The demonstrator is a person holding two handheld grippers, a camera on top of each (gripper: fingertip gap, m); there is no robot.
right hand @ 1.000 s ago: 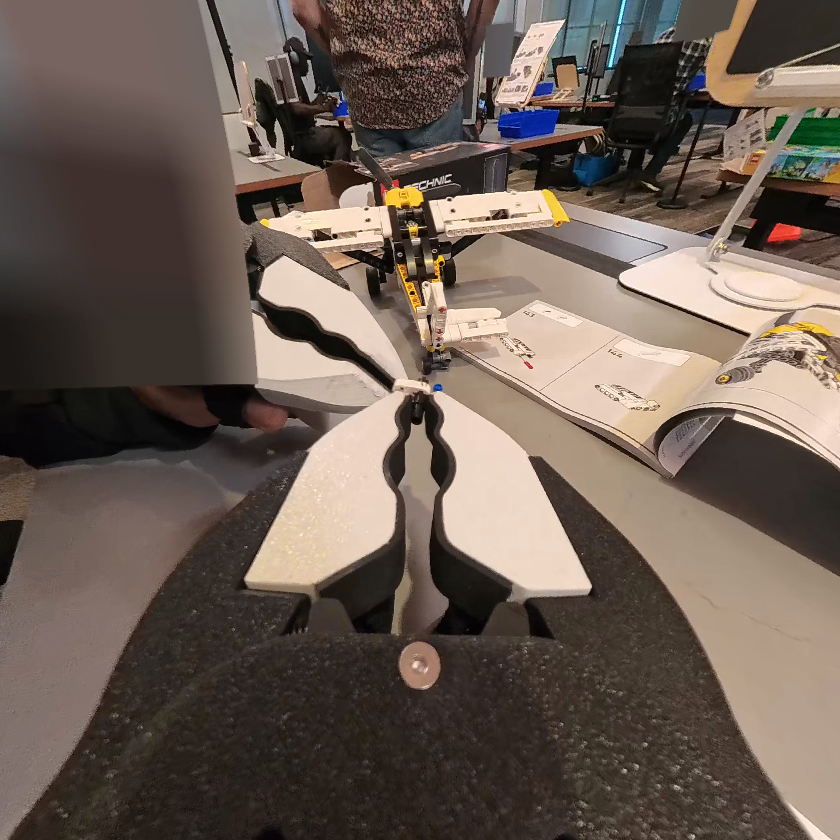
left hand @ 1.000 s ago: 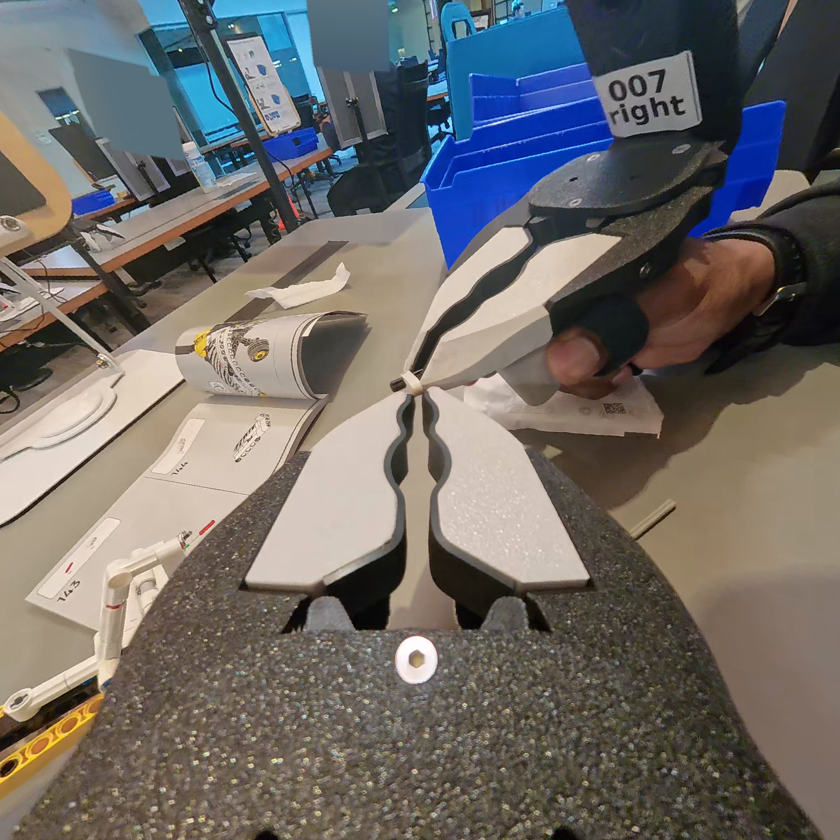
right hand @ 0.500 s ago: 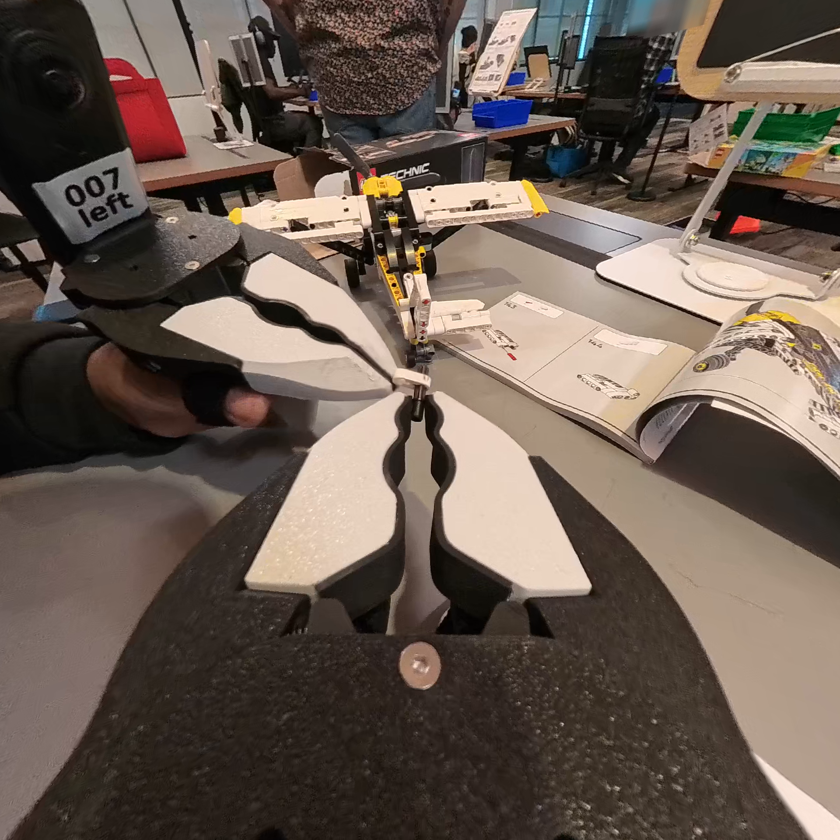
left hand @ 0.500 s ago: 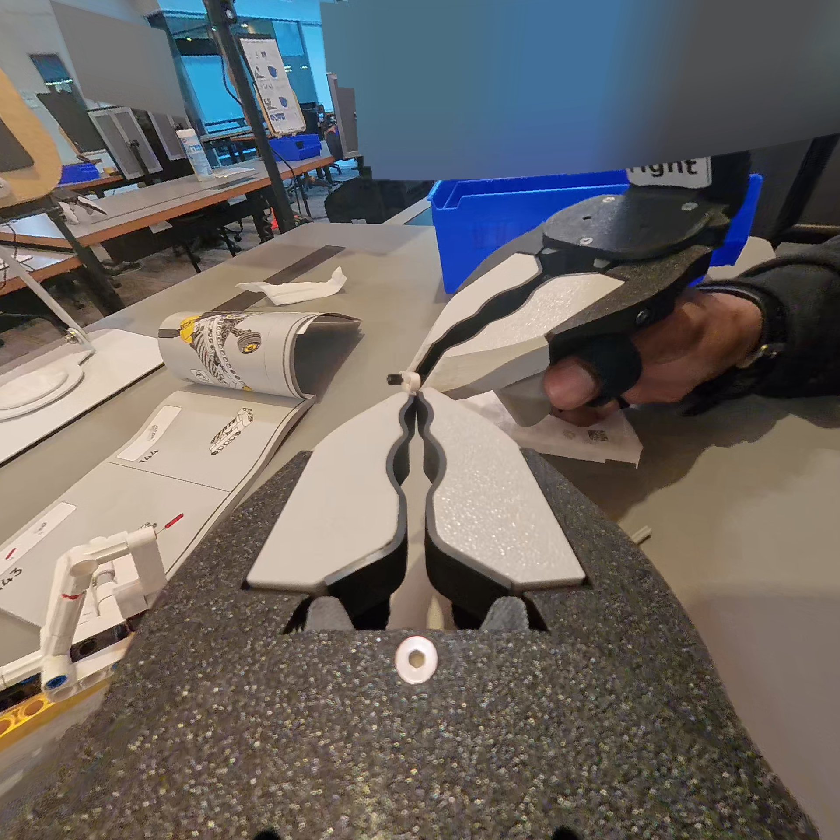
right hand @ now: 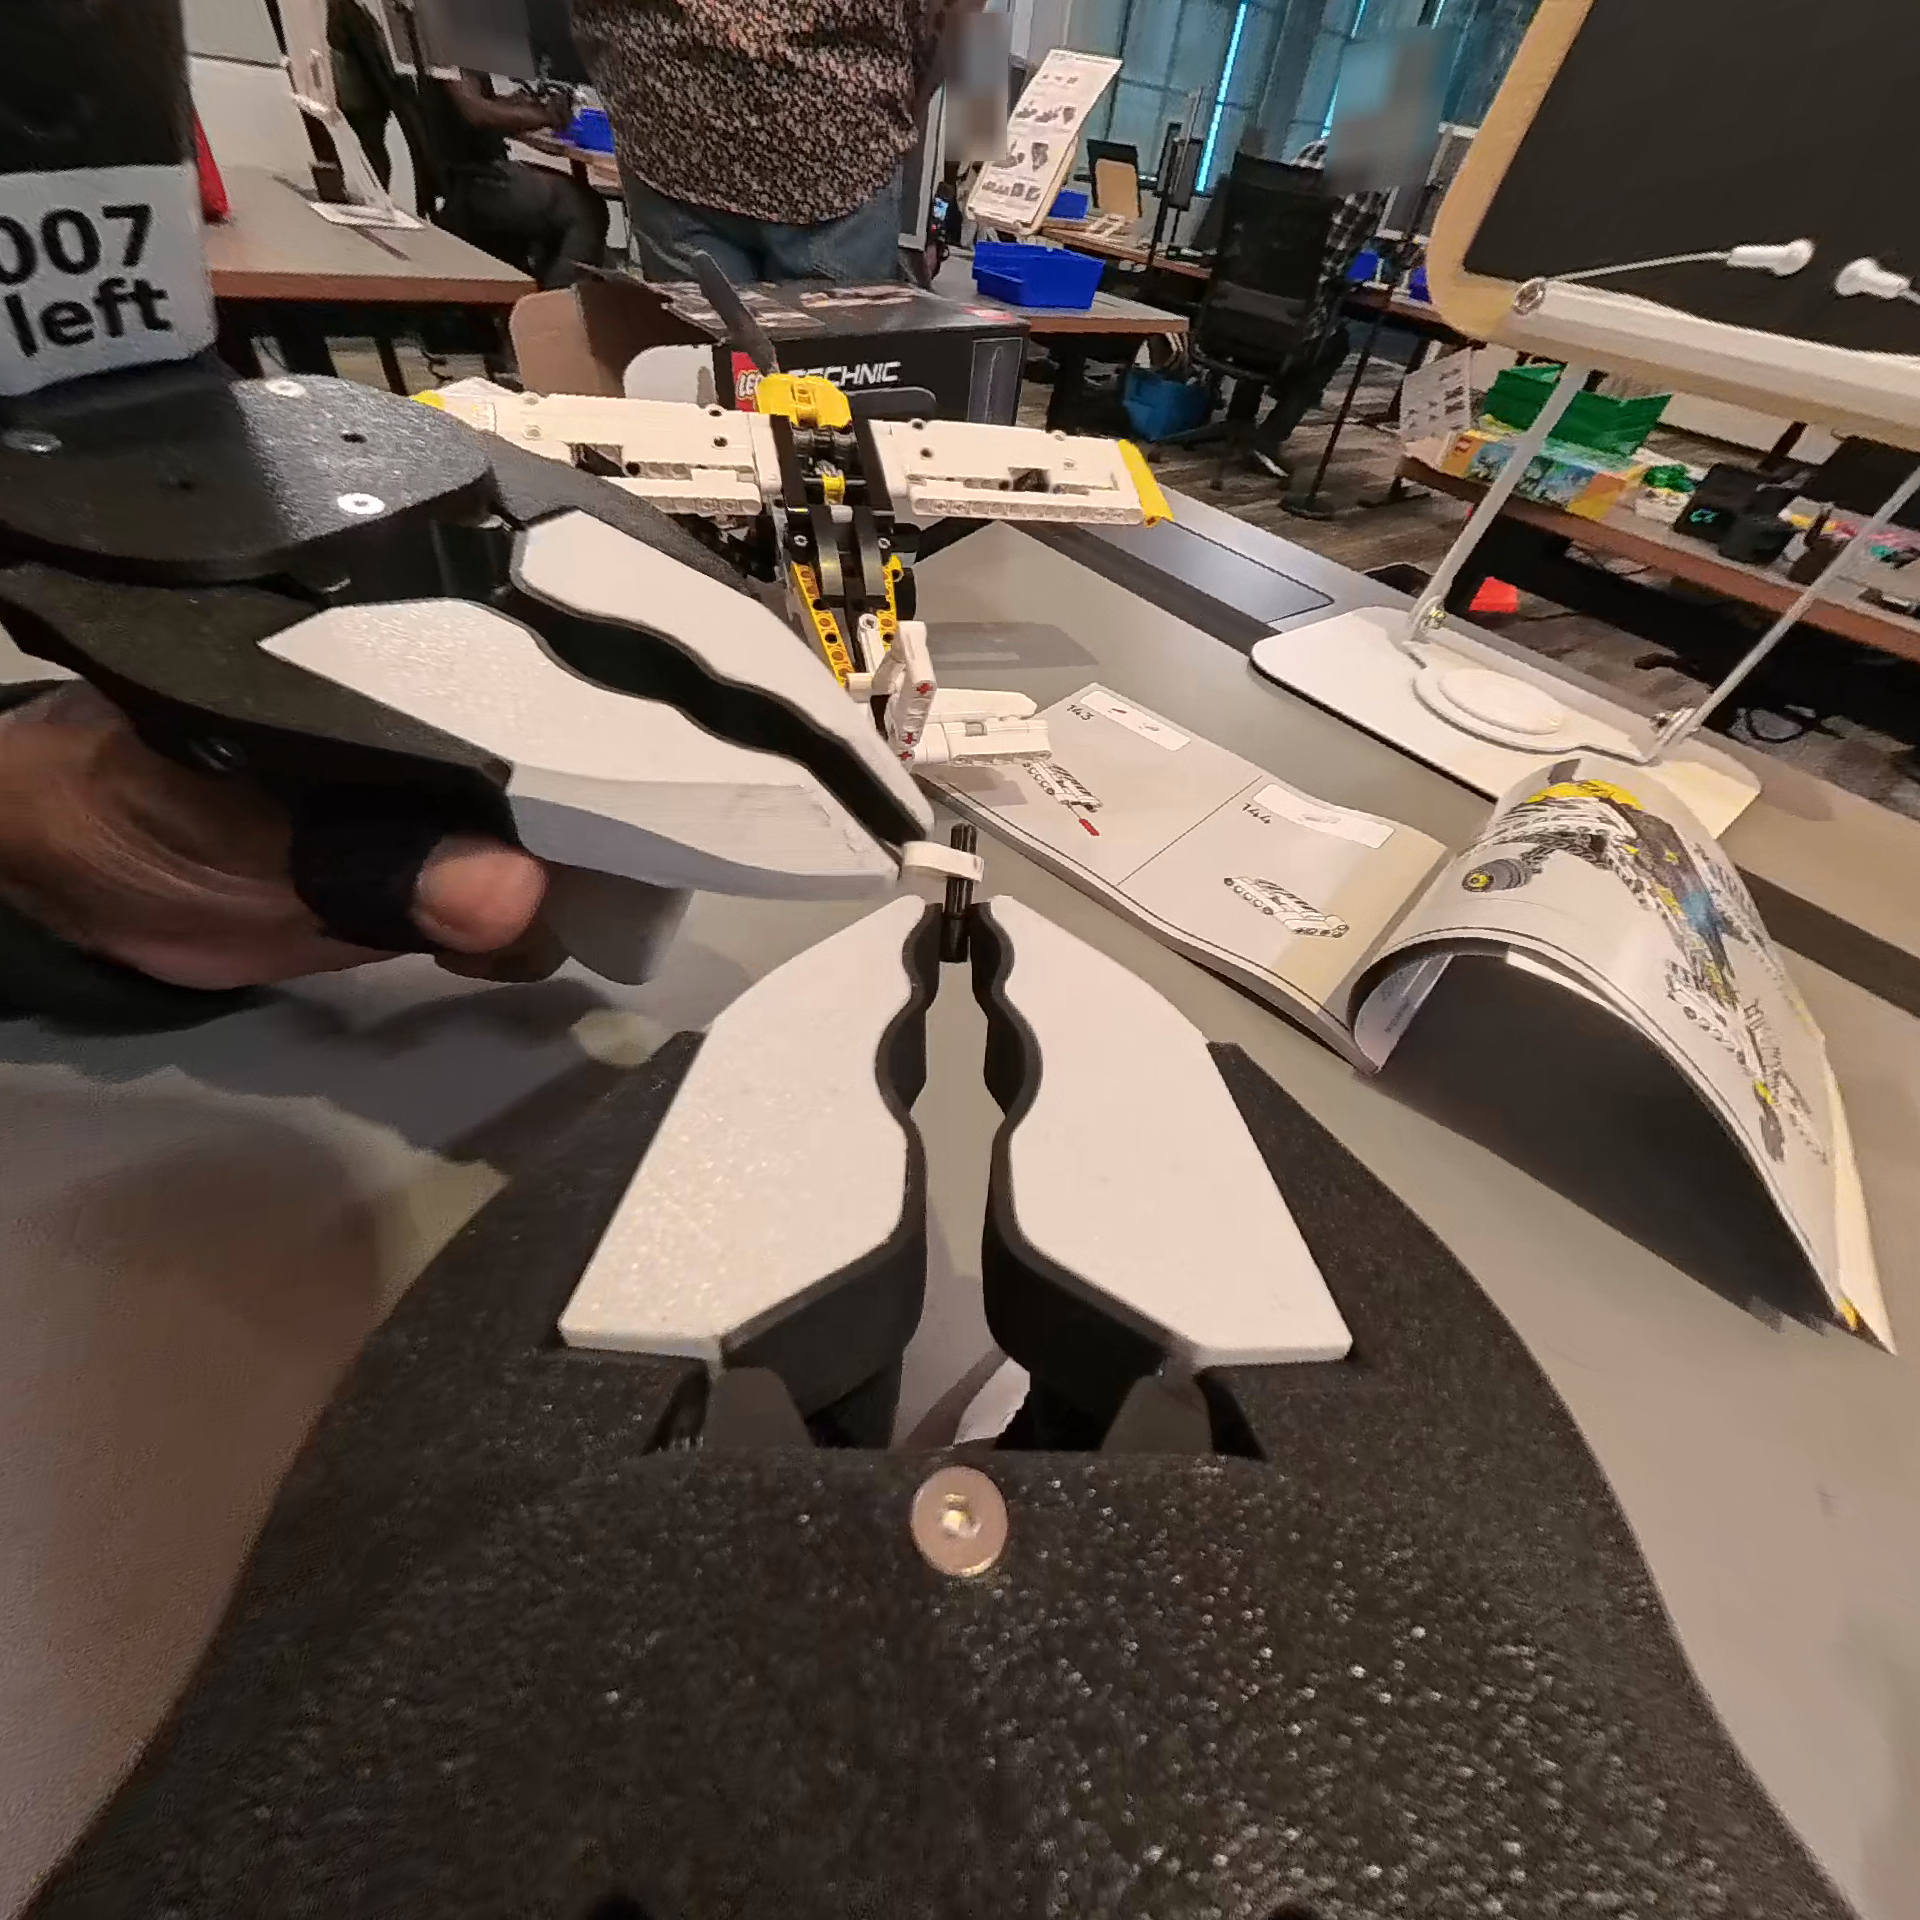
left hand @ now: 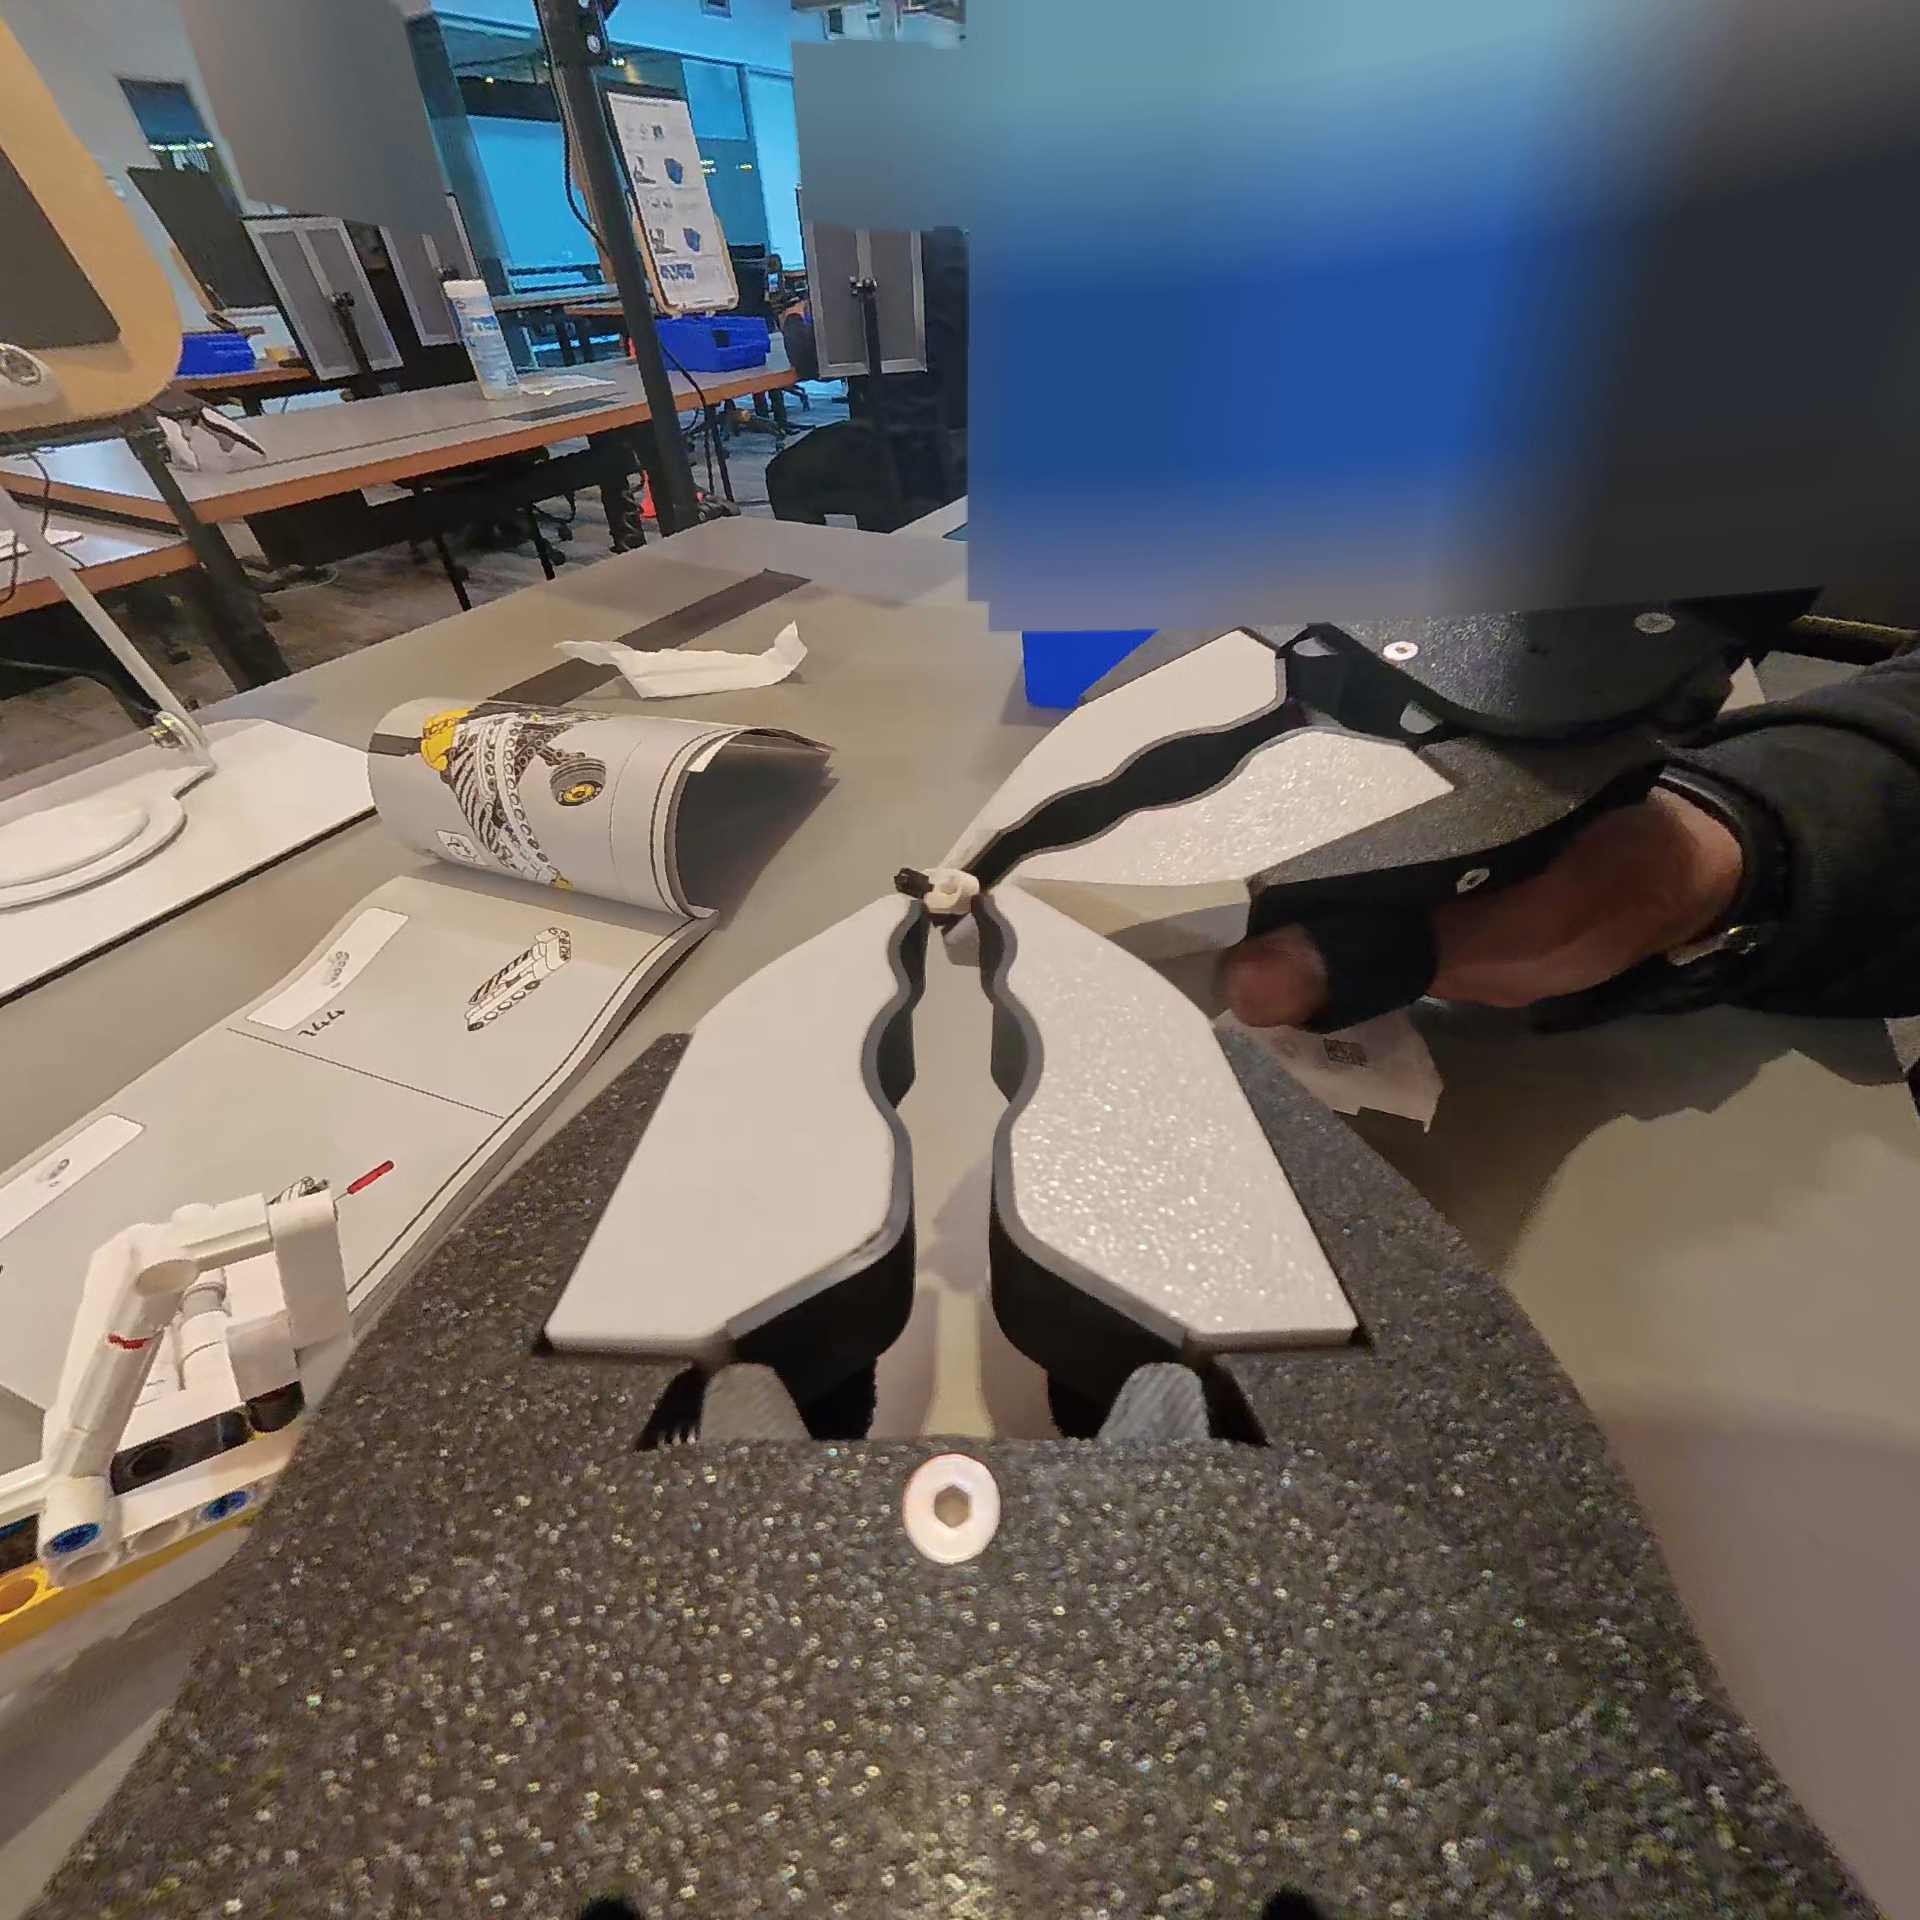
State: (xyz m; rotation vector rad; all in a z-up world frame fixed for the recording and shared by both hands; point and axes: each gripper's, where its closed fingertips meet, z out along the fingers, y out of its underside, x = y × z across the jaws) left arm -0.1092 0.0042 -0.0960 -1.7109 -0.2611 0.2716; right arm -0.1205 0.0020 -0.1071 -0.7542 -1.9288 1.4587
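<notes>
My right gripper (right hand: pixel 954 914) is shut on a short black pin (right hand: pixel 956 925) that stands up out of its tips. A small white piece (right hand: pixel 940 860) sits on the pin just above those tips. My left gripper (left hand: pixel 949 909) has its fingertips slightly parted on either side of the white piece (left hand: pixel 951 891). A thin dark gap shows at the right pad, so it counts as open. The pin's black end (left hand: pixel 912 881) sticks out to the left of the piece. The right gripper (left hand: pixel 961 878) comes in from the right, held by a gloved hand (left hand: pixel 1507 935).
A white, yellow and black brick aeroplane (right hand: pixel 821 488) stands behind the grippers, its tail (left hand: pixel 187 1330) at my lower left. An open instruction booklet (right hand: pixel 1195 831) lies to the right. There are also a black box (right hand: pixel 883 353), a white stand base (right hand: pixel 1475 707), a blue bin (left hand: pixel 1081 665) and a paper scrap (left hand: pixel 686 665). Both grippers' tips are close together, under 4 cm apart.
Half a second ago the left fingertips were closed together just below the white piece. Now they have parted and stand on either side of it. The right gripper has kept its hold on the pin.
</notes>
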